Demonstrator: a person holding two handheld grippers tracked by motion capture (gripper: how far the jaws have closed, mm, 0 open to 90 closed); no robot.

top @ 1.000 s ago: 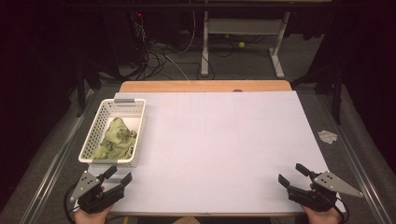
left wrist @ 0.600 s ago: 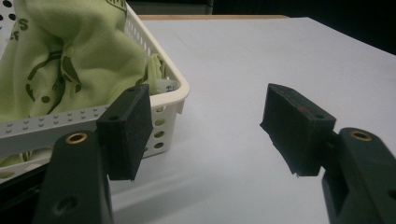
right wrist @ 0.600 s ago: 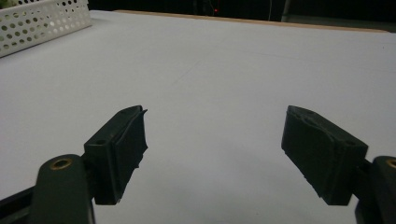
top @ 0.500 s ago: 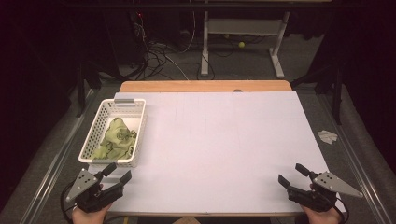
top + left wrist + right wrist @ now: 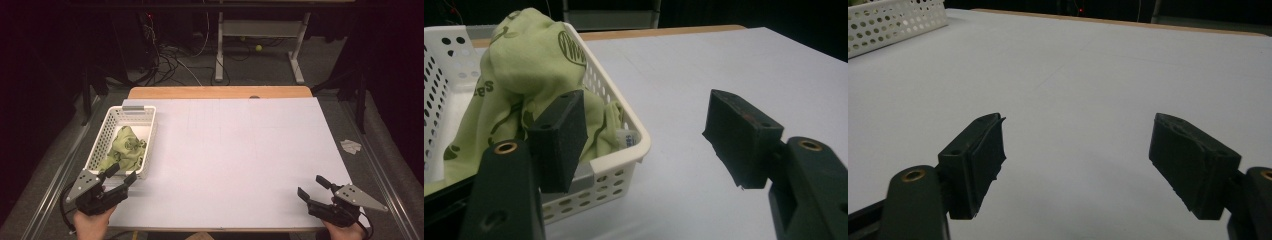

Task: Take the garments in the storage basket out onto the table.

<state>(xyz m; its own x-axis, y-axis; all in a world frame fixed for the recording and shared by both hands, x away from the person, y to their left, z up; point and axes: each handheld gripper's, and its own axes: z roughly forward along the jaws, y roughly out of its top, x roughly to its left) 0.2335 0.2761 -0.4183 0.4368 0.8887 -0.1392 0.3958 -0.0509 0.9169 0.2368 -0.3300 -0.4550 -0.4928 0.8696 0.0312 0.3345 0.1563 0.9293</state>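
Observation:
A white perforated basket (image 5: pixel 131 114) stands at the table's left edge with a crumpled light-green printed cloth (image 5: pixel 125 147) inside. In the left gripper view the cloth (image 5: pixel 519 65) bulges above the basket's near rim (image 5: pixel 624 155). My left gripper (image 5: pixel 121 176) hovers open just in front of the basket's near end, nothing between its jaws; midway between its tips lies bare table (image 5: pixel 644 125). At the front right corner my right gripper (image 5: pixel 314 186) is open and empty, and its own view looks across the white surface (image 5: pixel 1078 145).
The white table top (image 5: pixel 240 150) has a wooden strip along its far edge (image 5: pixel 220 92). The basket's corner (image 5: pixel 893 20) shows far off in the right gripper view. On the floor beyond lie cables (image 5: pixel 175 60), a desk frame (image 5: pixel 260 35) and a scrap of paper (image 5: pixel 351 146) at the right.
My left gripper has risen and moved slightly forward toward the basket's near end. The right gripper has stayed where it was.

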